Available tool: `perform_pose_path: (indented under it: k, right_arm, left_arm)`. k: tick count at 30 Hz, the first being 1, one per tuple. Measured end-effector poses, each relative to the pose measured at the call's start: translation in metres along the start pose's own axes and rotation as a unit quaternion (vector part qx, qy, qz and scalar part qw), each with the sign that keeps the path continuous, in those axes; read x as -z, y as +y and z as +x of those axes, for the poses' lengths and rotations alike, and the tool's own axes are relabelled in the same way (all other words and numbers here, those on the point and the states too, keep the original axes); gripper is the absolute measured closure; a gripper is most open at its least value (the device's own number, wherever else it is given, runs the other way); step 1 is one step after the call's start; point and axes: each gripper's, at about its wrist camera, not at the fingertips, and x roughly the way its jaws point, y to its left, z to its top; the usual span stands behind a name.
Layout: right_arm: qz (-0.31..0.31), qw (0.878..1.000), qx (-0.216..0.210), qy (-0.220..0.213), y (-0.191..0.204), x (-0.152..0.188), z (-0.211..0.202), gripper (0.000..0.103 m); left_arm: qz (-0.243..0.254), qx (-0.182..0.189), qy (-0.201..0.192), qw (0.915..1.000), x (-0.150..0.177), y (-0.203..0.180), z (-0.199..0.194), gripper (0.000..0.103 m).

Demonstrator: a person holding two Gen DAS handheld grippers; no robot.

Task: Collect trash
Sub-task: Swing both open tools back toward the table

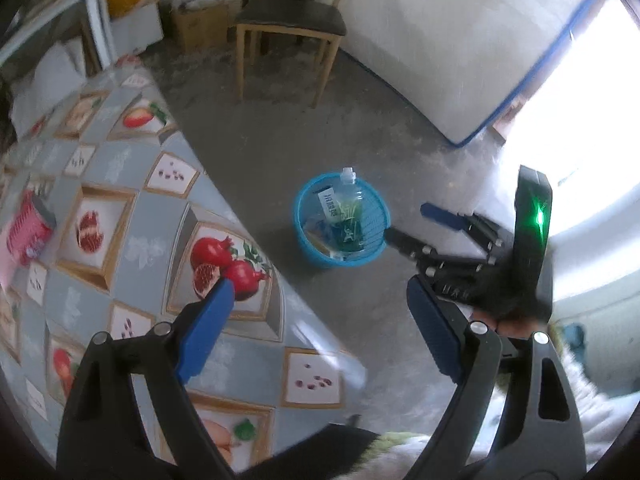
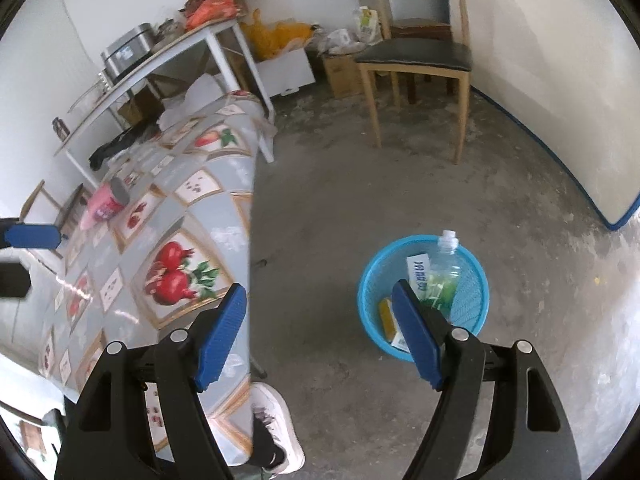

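Although both wrist views were smeared at the edges, the blue mesh bin [image 2: 424, 300] on the bare concrete floor [image 2: 320, 220] read clearly, with a clear plastic bottle [image 2: 446, 264] standing slanted inside it beside a white carton [image 2: 418, 276]; what lay at the bin's bottom was too small to name. Part of the bin was hidden behind one ribbed blue pad of the right gripper [image 2: 320, 332], whose jaws stood apart with nothing between them, the bin just beyond its tip. The left gripper [image 1: 320, 320] was likewise released and empty, hanging over the edge of the table [image 1: 132, 208], whose glossy cloth bore printed pomegranates. A pink can [image 1: 28, 232] lay on its side on that cloth, well apart from both claws. A white shoe [image 2: 276, 428] showed below the table edge.
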Motion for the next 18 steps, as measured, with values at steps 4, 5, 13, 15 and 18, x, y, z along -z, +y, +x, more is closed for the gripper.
perform_pose_path:
  k: [4,5,13,15,18]
  right_arm:
    - [0.003,1.000,-0.001,0.001,0.004,0.004,-0.005,0.030]
    - [0.003,1.000,0.001,0.002,0.004,0.003,-0.005,0.030]
    - [0.002,1.000,0.014,-0.018,0.006,0.002,-0.024,0.030]
    - [0.002,1.000,0.011,-0.022,0.011,-0.001,-0.025,0.030]
    - [-0.011,0.999,-0.002,-0.030,0.027,-0.007,-0.028,0.030]
  left_arm:
    - [-0.028,0.011,0.017,0.9994,-0.001,0.002,0.001,0.019]
    - [-0.032,0.018,0.021,0.9991,0.000,0.001,0.002,0.019]
    - [0.001,0.073,-0.029,0.9969,0.009,-0.012,0.000,0.019]
    - [-0.009,0.084,-0.038,0.9957,0.013,-0.001,0.002,0.019]
    - [-0.041,0.096,-0.065,0.9924,0.026,0.025,-0.004,0.019]
